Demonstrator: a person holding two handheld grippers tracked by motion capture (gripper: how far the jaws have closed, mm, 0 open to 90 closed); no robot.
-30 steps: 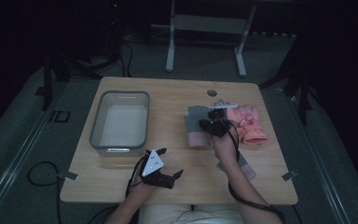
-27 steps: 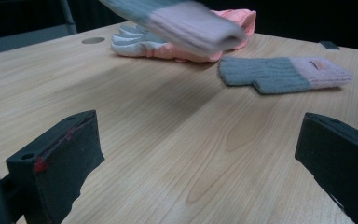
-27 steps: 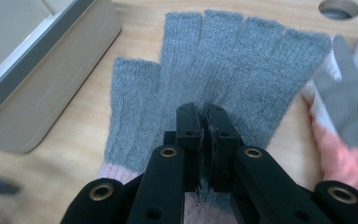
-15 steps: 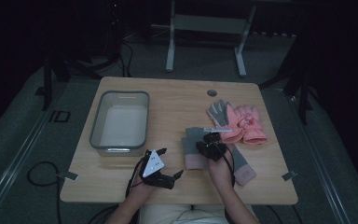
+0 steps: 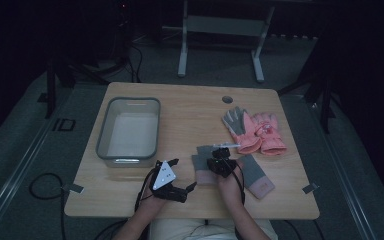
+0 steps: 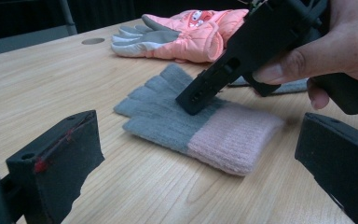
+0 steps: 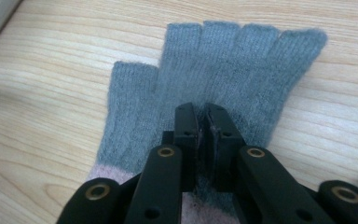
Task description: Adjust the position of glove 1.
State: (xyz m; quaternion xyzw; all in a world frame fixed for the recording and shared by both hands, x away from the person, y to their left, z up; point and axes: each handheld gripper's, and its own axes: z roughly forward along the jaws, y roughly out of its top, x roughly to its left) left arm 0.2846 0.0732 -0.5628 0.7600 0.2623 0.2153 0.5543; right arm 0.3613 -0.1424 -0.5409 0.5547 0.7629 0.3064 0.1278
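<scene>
A grey knit glove (image 5: 200, 161) (image 7: 223, 56) with a pink cuff lies flat near the table's front edge. My right gripper (image 5: 215, 161) (image 7: 204, 112) comes down on its palm with the jaws closed together, pinching the knit. In the left gripper view, the right gripper (image 6: 191, 105) touches the grey glove (image 6: 168, 116) at a slant, held by a hand (image 6: 335, 46). My left gripper (image 5: 183, 173) (image 6: 200, 140) stands wide open just left of the glove, low over the table, nothing between its jaws.
A second grey glove (image 5: 254, 172) lies to the right of my right hand. A pair of pink and grey gloves (image 5: 255, 132) (image 6: 186, 32) rests farther back right. A grey plastic bin (image 5: 128, 102) stands at the left. A round hole (image 5: 227, 99) marks the tabletop's far side.
My right gripper has come from beside the pink gloves toward the front edge, and the grey glove has slid that way with it. The left gripper has stayed put.
</scene>
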